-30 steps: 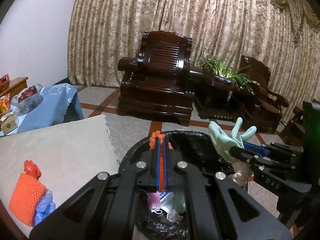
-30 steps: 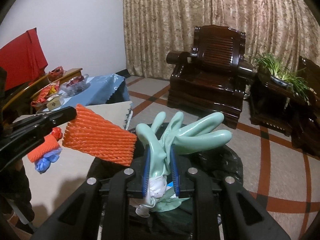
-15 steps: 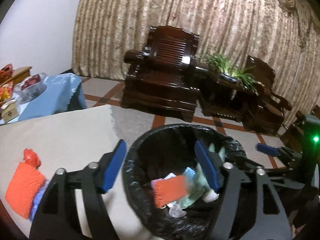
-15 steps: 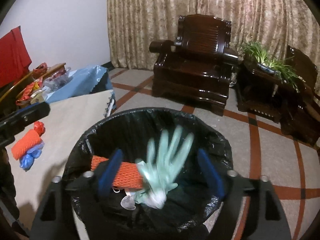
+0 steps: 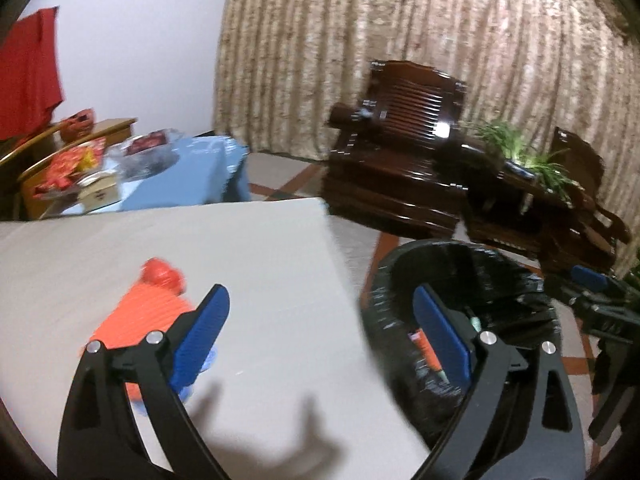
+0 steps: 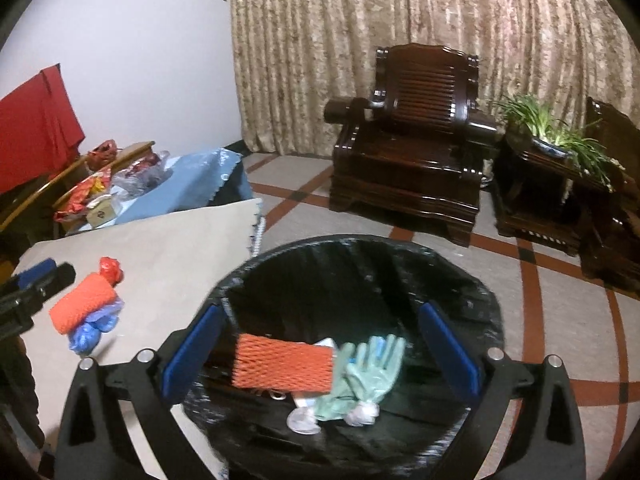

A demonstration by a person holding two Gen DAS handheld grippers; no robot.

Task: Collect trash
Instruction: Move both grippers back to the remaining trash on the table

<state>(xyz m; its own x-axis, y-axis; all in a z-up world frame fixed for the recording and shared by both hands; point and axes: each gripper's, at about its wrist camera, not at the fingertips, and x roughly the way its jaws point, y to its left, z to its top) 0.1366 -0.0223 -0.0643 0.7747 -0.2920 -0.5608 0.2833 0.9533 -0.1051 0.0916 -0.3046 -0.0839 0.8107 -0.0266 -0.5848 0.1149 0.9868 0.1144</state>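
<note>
Both tools gape wide and empty, the left tool (image 5: 320, 322) having just been opening. Orange netting (image 6: 283, 365) and a green glove (image 6: 370, 372) lie in the black bin (image 6: 472, 296), lower centre; more netting (image 6: 82, 302) sits on the tabletop (image 6: 176, 248), lower left, with the right tool (image 6: 320, 346) over the bin.

Dark wooden armchair (image 6: 412, 160) before patterned curtain (image 6: 400, 32), potted plant (image 6: 560, 136) beside, red cloth (image 6: 36, 120) far left

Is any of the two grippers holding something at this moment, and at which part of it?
Nothing is held. The left gripper and the right gripper both stand open and empty, jaws just opened.
</note>
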